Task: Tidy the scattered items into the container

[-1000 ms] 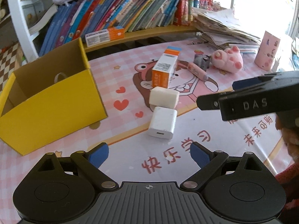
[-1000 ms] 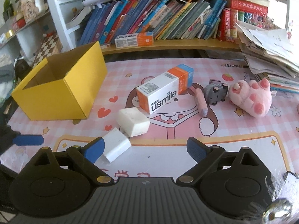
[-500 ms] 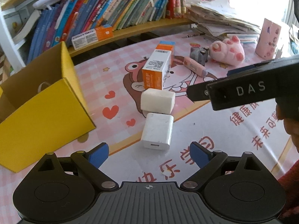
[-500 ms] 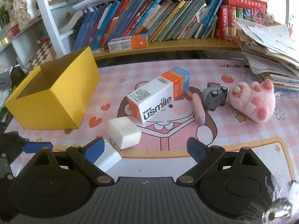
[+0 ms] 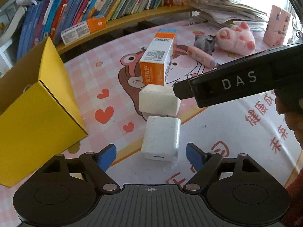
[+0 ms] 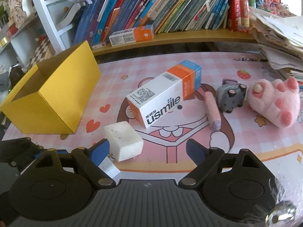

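An open yellow box [image 5: 34, 113] [image 6: 55, 102] stands at the left of the pink mat. A white charger [image 5: 161, 140] lies just ahead of my open left gripper [image 5: 151, 156], between its blue fingertips but not gripped. Behind it sit a white block [image 5: 159, 102] [image 6: 123, 141] and an orange-and-white usmile carton [image 5: 157, 66] [image 6: 164, 94]. A pink tube [image 6: 213, 109], a grey toy car [image 6: 230, 98] and a pink plush paw [image 6: 274, 102] lie further right. My right gripper [image 6: 147, 150] is open and empty, its left fingertip beside the white block.
A bookshelf [image 6: 170, 36] full of books with a second usmile carton [image 6: 132, 35] runs along the back. Stacked papers [image 6: 280, 37] sit at the back right. A pink card box [image 5: 277, 28] stands at the far right. The right gripper's body [image 5: 236, 87] crosses the left wrist view.
Both grippers have moved forward and lower. The charger now lies between the left fingertips, and the white block is next to the right gripper's left fingertip. Nothing was taken hold of.
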`<state>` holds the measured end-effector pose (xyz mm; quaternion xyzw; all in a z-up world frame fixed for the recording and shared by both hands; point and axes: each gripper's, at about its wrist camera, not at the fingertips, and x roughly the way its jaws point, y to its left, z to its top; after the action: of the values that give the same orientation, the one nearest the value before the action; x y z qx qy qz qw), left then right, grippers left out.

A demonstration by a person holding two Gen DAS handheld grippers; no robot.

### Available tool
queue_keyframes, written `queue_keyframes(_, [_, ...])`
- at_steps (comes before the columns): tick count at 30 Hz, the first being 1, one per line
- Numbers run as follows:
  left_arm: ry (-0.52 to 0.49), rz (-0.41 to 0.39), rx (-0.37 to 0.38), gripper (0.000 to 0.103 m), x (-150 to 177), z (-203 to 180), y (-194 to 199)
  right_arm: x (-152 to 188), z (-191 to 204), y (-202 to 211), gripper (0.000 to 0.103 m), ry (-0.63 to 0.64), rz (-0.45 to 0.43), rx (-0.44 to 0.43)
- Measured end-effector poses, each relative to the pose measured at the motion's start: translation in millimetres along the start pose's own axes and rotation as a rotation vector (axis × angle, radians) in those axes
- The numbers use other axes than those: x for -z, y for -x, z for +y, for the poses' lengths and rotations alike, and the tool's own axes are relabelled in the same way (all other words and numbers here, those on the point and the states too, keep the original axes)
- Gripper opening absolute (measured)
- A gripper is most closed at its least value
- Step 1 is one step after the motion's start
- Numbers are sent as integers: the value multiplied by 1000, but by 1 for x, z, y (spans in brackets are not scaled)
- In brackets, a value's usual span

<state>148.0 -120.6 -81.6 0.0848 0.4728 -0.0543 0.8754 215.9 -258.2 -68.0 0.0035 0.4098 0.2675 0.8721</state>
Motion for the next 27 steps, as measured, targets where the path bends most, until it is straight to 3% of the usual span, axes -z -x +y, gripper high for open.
queue_keyframes(3, [6, 19, 8, 72, -1, 1, -6, -2, 0, -8, 85, -1, 9, -16])
queue_keyframes(13, [29, 38, 41, 61, -3, 4, -15, -8, -1, -30, 75, -26, 52, -77])
queue_keyframes(16, [31, 31, 60, 52, -4, 3, -15, -8, 1, -35, 72, -38, 65, -103])
queue_keyframes(18, [31, 28, 77, 44, -4, 2, -14, -8, 1, -39, 67, -57, 82, -132])
queue_keyframes(23, [29, 30, 72, 43, -3, 1, -14, -5, 3, -45, 45, -99, 124, -213])
queue_keyframes(27, [30, 37, 70, 43, -4, 1, -13, -5, 2, -42, 38, -109, 119, -236])
